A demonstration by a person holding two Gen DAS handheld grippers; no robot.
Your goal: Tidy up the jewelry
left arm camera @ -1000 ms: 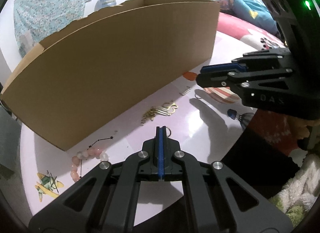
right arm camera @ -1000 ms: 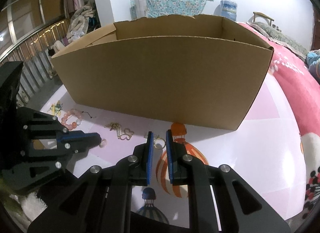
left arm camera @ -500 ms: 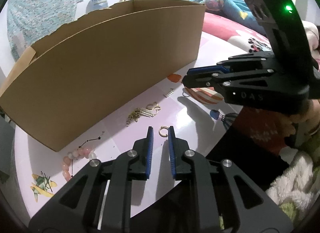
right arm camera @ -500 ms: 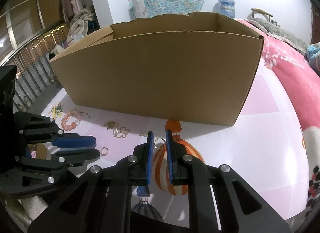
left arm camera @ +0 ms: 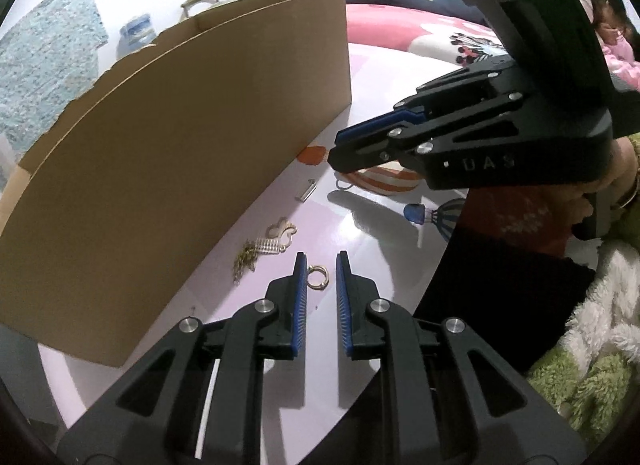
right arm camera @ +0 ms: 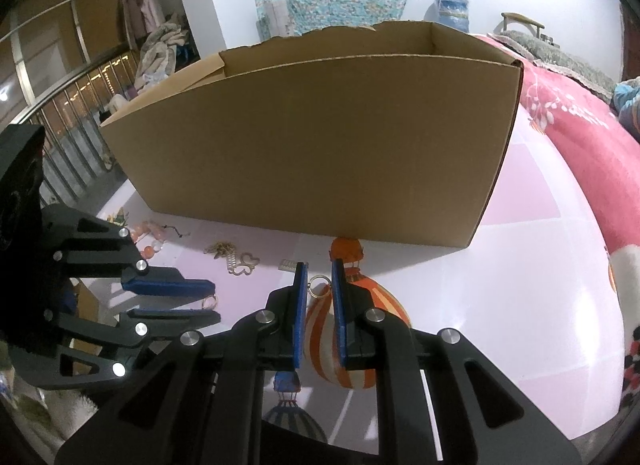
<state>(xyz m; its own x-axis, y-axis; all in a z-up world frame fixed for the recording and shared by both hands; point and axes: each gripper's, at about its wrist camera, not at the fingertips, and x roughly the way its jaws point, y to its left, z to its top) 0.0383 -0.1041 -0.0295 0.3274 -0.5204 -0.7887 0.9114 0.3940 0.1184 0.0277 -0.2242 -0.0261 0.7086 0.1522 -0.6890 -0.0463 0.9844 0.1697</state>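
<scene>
Both are spread apart, gripping nothing. Left hand-held gripper (left arm camera: 321,261) sits low center in its view with a small gold ring (left arm camera: 317,277) lying on the pink tabletop (left arm camera: 360,249) between its tips. Right hand-held gripper (right arm camera: 319,270) frames another gold ring (right arm camera: 319,286) the same way. Cardboard box (right arm camera: 320,137) fills the middle behind; a gold chain with butterfly charm (left arm camera: 266,245) lies just beside it.
</scene>
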